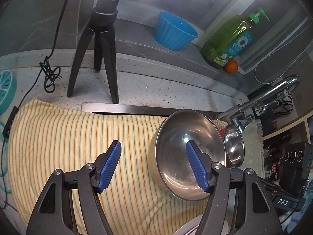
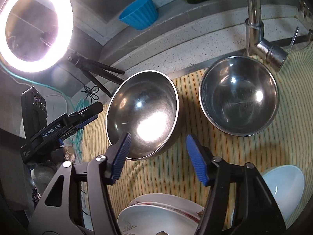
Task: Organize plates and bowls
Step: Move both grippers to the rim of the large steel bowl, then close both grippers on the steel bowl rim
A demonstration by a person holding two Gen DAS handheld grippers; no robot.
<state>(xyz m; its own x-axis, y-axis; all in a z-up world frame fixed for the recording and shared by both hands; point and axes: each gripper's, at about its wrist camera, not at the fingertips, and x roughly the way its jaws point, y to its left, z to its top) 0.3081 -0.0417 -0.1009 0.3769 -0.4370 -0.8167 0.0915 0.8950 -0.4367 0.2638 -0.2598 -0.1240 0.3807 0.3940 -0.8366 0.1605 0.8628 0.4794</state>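
Two steel bowls sit on a yellow striped cloth (image 2: 176, 176). The nearer steel bowl (image 2: 144, 113) (image 1: 187, 152) lies just ahead of both grippers. The second steel bowl (image 2: 238, 96) (image 1: 234, 146) sits under the tap. My left gripper (image 1: 153, 152) is open, its right pad in front of the nearer bowl's inside. My right gripper (image 2: 158, 143) is open, its left pad at that bowl's near rim. The left gripper also shows in the right wrist view (image 2: 88, 111). Stacked white plates (image 2: 156, 215) lie below the right gripper. A pale blue bowl (image 2: 285, 188) sits at the lower right.
A ring light (image 2: 35, 25) on a black tripod (image 1: 97, 45) stands on the speckled counter (image 1: 156, 84). A blue ribbed cup (image 1: 174, 31), a green soap bottle (image 1: 228, 39) and an orange (image 1: 230, 66) sit on the back ledge. A chrome tap (image 2: 256, 25) rises at the right.
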